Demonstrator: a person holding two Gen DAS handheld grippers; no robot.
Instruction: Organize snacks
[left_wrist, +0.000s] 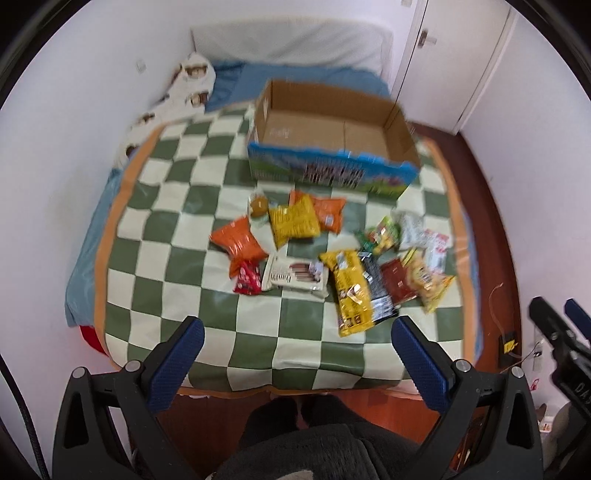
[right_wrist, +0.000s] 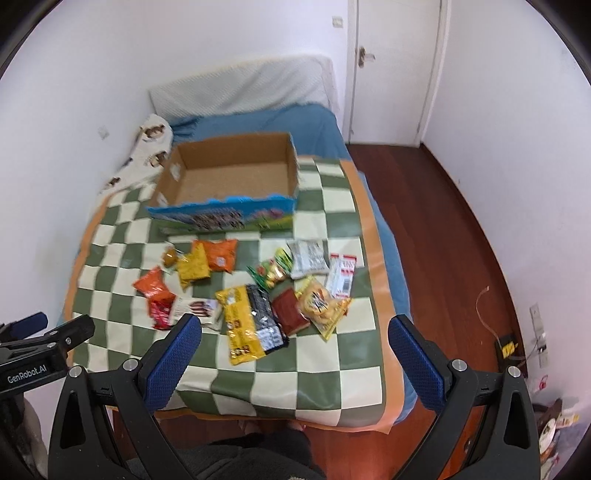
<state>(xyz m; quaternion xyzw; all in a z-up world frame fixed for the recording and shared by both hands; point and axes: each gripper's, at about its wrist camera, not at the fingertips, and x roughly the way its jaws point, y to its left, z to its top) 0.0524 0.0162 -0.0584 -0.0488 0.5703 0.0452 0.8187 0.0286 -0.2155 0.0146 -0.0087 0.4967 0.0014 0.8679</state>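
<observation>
Several snack packets lie loose on a green-and-cream checkered cloth (left_wrist: 258, 332) over a bed. A long yellow bag (left_wrist: 349, 290) (right_wrist: 240, 325), an orange bag (left_wrist: 238, 242) (right_wrist: 153, 286), a yellow chip bag (left_wrist: 293, 221) and a white wafer pack (left_wrist: 295, 275) are among them. An open, empty cardboard box (left_wrist: 332, 129) (right_wrist: 229, 170) with a blue printed front stands behind them. My left gripper (left_wrist: 297, 332) is open and empty, above the cloth's near edge. My right gripper (right_wrist: 295, 330) is open and empty, over the near packets.
The bed runs along the white wall on the left, with a patterned pillow (left_wrist: 184, 85) and blue sheet (right_wrist: 266, 122) behind the box. Red wooden floor (right_wrist: 443, 240) lies to the right, with a white door (right_wrist: 395, 66) at the back. The other gripper shows at each view's edge (left_wrist: 557, 332) (right_wrist: 40, 339).
</observation>
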